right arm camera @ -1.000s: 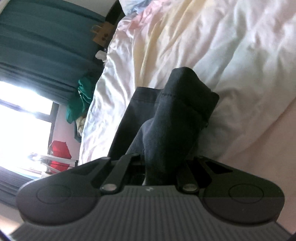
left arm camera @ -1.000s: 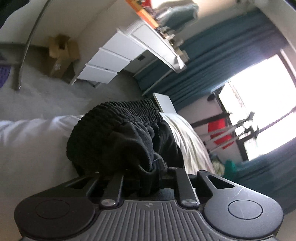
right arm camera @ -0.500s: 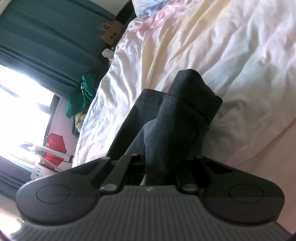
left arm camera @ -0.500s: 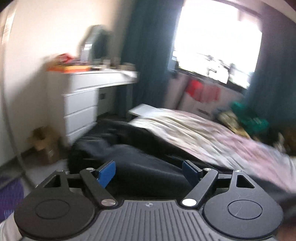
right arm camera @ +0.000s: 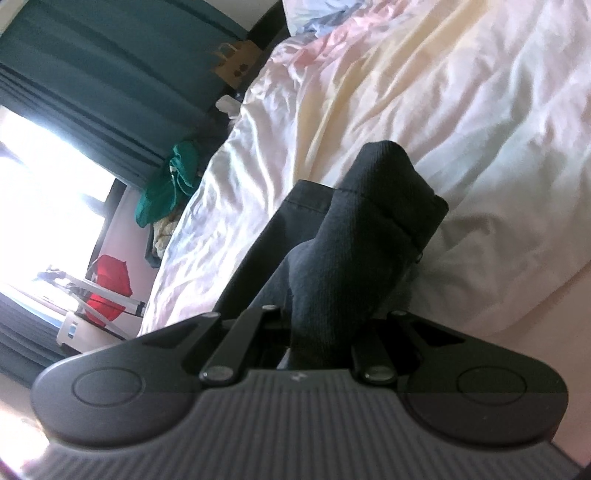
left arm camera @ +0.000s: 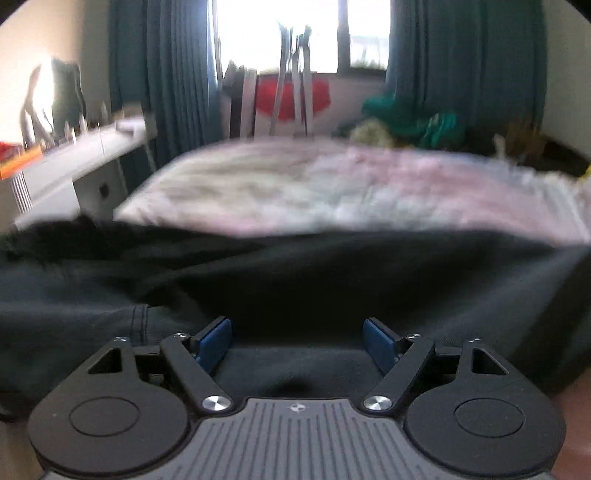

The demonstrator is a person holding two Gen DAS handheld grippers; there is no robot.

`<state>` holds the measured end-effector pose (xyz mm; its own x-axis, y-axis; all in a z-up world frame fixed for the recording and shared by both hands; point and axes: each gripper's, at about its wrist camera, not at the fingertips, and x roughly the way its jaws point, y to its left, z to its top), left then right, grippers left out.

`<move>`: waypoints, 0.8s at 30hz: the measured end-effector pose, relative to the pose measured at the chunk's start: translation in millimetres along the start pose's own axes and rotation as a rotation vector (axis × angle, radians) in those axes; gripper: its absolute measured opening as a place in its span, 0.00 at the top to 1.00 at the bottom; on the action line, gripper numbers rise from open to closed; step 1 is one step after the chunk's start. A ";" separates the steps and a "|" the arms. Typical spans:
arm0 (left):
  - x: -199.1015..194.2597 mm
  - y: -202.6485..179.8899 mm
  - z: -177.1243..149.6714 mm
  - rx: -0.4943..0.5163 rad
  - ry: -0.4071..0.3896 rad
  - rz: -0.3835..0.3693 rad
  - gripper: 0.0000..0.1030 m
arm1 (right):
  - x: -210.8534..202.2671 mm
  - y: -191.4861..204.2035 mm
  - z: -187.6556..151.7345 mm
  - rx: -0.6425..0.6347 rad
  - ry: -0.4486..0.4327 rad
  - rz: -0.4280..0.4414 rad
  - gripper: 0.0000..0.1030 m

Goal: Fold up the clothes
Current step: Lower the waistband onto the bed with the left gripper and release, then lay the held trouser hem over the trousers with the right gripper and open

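A rumpled pale duvet [right arm camera: 424, 110] covers the bed, seen blurred from the left wrist camera. Teal curtains [left arm camera: 162, 74] frame a bright window [left arm camera: 295, 33]. A red cloth [left arm camera: 291, 98] hangs on a drying rack beneath it, beside a heap of green fabric [left arm camera: 410, 118]. A white desk [left arm camera: 74, 162] stands left; a cardboard box [right arm camera: 236, 61] sits beyond the bed.

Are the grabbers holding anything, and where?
The right gripper pinches the black garment at a bunched cuff-like end. The left gripper is open, holding nothing.
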<state>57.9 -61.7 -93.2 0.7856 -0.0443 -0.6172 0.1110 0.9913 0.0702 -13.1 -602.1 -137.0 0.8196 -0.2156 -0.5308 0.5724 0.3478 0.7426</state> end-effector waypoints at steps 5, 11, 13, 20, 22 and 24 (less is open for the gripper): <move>9.0 -0.6 -13.2 0.039 0.002 0.009 0.21 | -4.1 25.3 -6.2 -0.172 -0.055 -0.022 0.91; 12.1 2.8 -11.3 0.041 0.002 0.008 0.21 | -17.5 60.6 -19.5 -0.384 -0.155 -0.028 0.91; 11.6 4.7 -7.7 0.040 0.006 0.004 0.20 | -24.5 74.0 -25.2 -0.451 -0.192 -0.024 0.91; 9.5 12.4 2.2 0.026 0.020 -0.002 0.20 | -54.5 145.6 -65.8 -0.741 -0.347 0.020 0.91; -1.2 20.5 11.5 -0.007 0.010 0.024 0.20 | -64.3 172.4 -93.9 -0.866 -0.388 0.061 0.91; -17.7 33.3 20.8 -0.059 -0.034 0.027 0.19 | -73.1 198.6 -129.9 -1.004 -0.416 0.121 0.91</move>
<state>60.4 -30.5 -63.6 0.8082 -0.0208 -0.5885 0.0541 0.9978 0.0391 37.5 -398.7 -3.8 0.9214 -0.3554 -0.1569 0.3612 0.9325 0.0087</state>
